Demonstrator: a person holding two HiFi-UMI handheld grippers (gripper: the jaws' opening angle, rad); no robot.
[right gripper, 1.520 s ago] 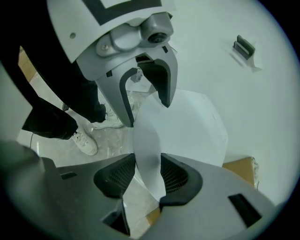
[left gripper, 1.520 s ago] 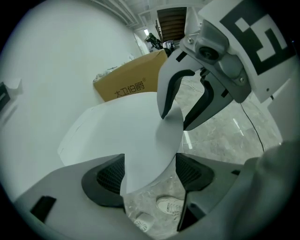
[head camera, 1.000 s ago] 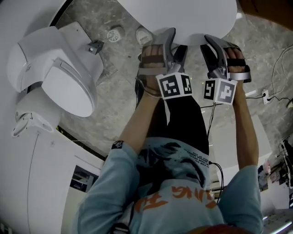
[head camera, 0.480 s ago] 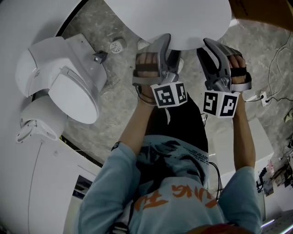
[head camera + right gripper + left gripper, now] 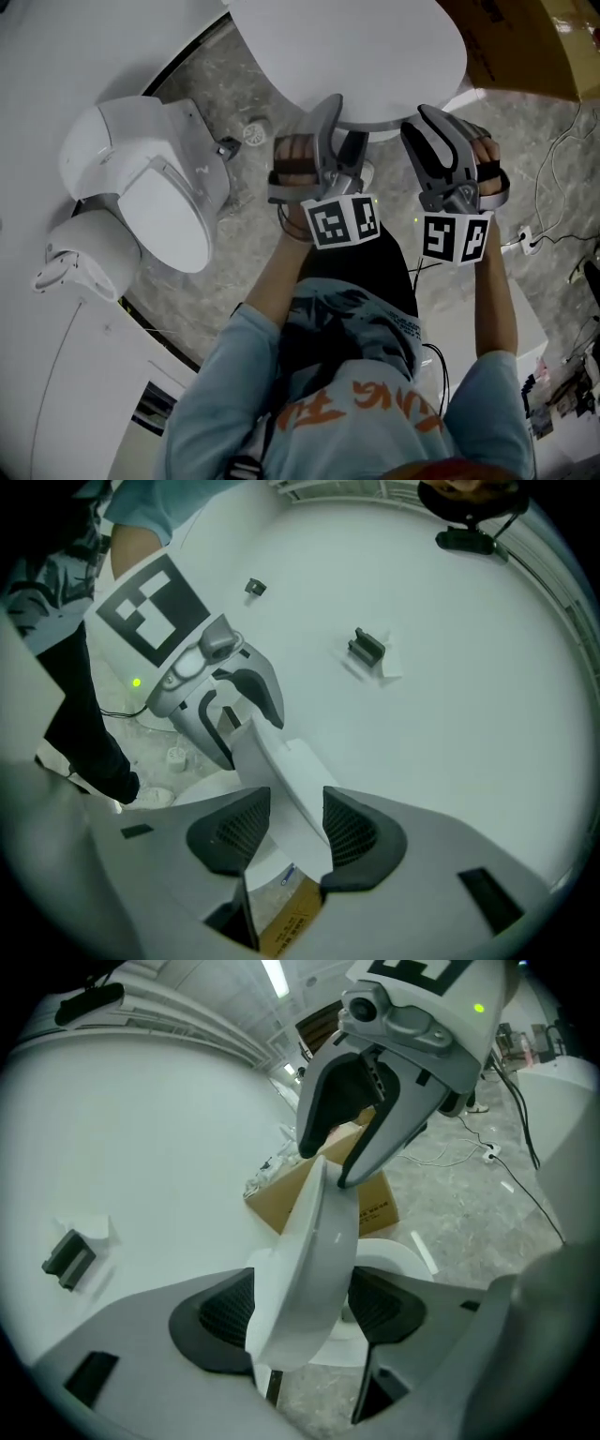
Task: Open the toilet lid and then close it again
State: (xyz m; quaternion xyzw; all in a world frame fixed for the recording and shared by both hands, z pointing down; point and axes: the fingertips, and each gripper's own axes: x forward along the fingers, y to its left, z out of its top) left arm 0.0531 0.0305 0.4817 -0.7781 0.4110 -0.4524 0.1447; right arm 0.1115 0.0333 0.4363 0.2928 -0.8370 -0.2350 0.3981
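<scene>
In the head view the white toilet lid (image 5: 356, 47) is a broad oval ahead of me, and both grippers are at its near edge. My left gripper (image 5: 339, 117) has that edge (image 5: 309, 1269) between its jaws. The jaws are opening: the lid leans on one pad and a thin gap shows at the other. My right gripper (image 5: 427, 122) is shut on the same edge (image 5: 291, 771), with both pads against it. Each gripper view shows the other gripper further along the rim: the right gripper (image 5: 342, 1171) and the left gripper (image 5: 239, 728). Under the lid shows part of the white bowl (image 5: 394, 1260).
A second white toilet-like fixture (image 5: 159, 197) stands to the left, with a floor drain (image 5: 253, 131) beside it. A cardboard box (image 5: 525, 47) sits at the upper right. Cables (image 5: 553, 187) trail over the grey stone floor on the right. A white panel (image 5: 75, 375) fills the lower left.
Both grippers have risen together with the lid's edge between their jaws. The lid stands higher than before, and the fixture at the left has slid right in the head view.
</scene>
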